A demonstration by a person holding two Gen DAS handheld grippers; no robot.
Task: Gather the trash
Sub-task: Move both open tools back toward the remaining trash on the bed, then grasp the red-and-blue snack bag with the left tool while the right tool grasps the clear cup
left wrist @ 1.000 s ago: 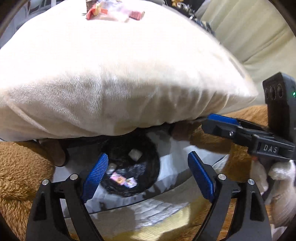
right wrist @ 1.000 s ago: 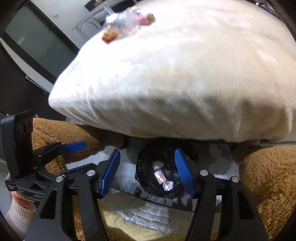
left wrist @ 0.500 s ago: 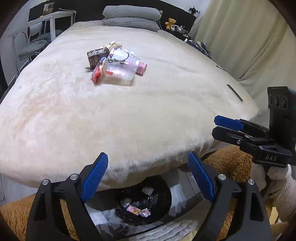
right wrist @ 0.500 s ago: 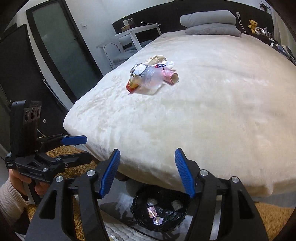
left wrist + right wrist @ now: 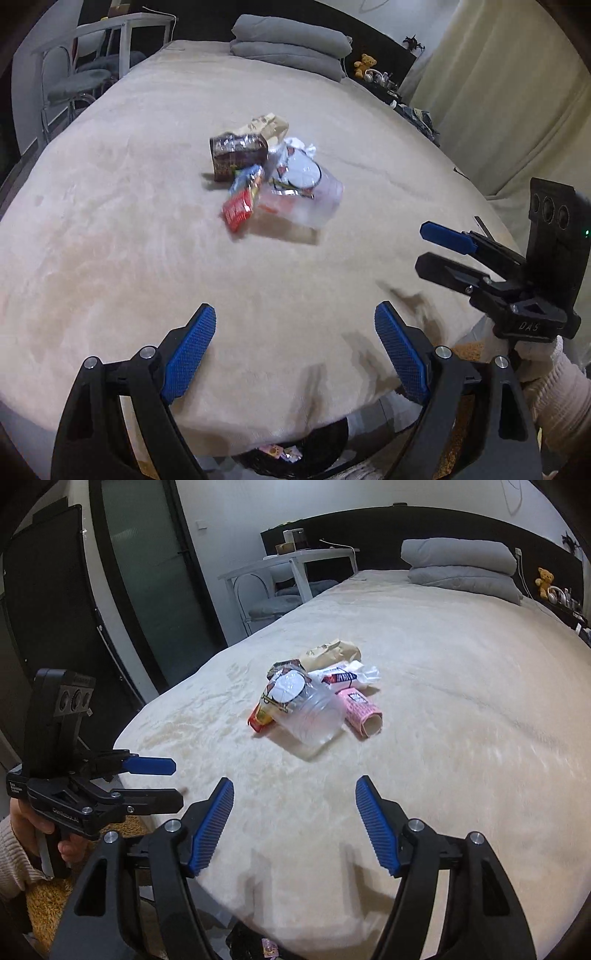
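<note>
My left gripper (image 5: 295, 354) gaped empty; my right gripper (image 5: 295, 827) had just been opening, nothing between its jaws. The trash pile (image 5: 273, 177) lay mid-bed (image 5: 110, 240) — its clear cup (image 5: 306, 712) looked light, crushable, slippery, so I judged the rim safest.

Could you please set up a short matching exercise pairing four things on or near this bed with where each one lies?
Things:
1. clear plastic cup
2. pink paper tube
3. folded grey pillows
4. small yellow teddy bear

Places:
A. shelf beside the bed head
B. stacked at the bed's far end
C. lying on its side, front of the trash pile
D. right of the cup, open end facing the camera

Pairs: 1-C, 2-D, 3-B, 4-A
</note>
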